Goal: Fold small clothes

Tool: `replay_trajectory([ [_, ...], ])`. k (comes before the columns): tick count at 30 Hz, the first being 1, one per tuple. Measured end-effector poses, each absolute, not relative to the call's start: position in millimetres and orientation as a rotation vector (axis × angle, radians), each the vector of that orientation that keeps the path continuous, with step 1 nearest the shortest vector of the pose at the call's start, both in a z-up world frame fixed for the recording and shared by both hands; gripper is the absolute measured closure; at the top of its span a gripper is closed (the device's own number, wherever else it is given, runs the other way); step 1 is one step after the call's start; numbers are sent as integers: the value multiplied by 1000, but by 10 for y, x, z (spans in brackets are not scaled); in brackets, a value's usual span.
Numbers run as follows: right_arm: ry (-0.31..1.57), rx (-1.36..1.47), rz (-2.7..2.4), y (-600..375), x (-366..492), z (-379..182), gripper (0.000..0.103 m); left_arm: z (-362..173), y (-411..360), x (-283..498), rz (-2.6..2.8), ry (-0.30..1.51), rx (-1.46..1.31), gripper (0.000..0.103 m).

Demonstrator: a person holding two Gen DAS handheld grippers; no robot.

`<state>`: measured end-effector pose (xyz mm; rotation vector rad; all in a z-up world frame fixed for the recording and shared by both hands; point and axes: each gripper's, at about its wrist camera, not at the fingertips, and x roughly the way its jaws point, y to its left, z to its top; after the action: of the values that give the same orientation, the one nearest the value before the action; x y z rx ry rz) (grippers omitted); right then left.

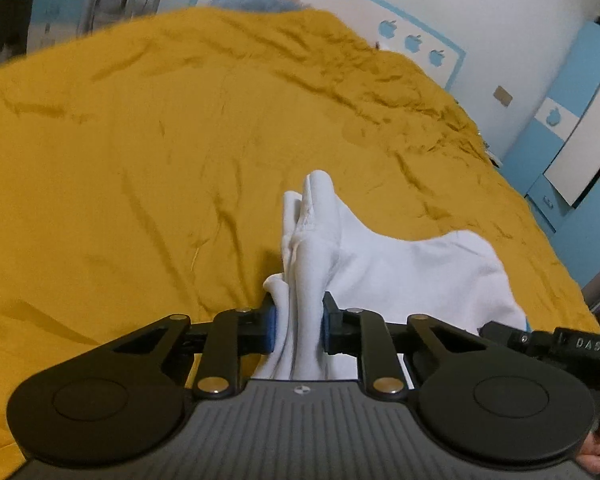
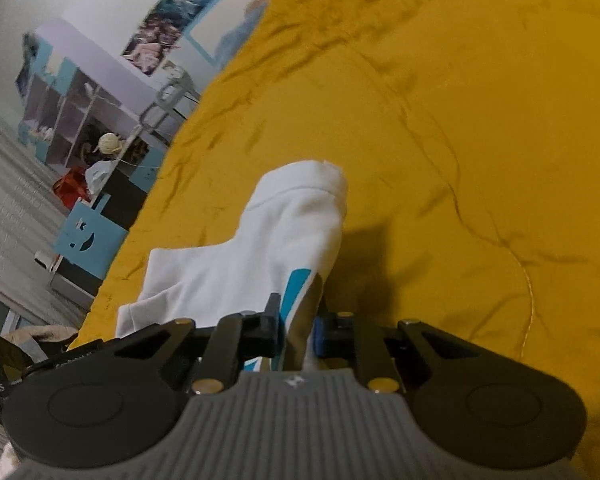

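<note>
Left wrist: left gripper [image 1: 299, 322] pinches white garment [image 1: 412, 272] above yellow bedspread [image 1: 120, 168].

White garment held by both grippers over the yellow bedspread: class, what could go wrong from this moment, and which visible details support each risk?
1. The left gripper pinches a thick bunched wad of the white garment, so layers may slip out unevenly and spoil the fold.
2. The right gripper clamps only an edge near the blue print; a pull could free it.
3. The yellow bedspread is wrinkled, so the garment may land creased.
</note>
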<state>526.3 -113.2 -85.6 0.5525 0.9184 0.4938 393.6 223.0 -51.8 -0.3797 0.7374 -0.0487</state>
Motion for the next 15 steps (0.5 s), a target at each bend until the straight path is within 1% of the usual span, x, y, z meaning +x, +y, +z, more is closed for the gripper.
replay_trajectory([
  [9,793,516,561,-1187,4756,-18,94,196,1987,3345,-26,604,-276,81],
  [15,700,496,613,-1316,4160,528,94,605,1849,2897,-26,508,-271,82],
])
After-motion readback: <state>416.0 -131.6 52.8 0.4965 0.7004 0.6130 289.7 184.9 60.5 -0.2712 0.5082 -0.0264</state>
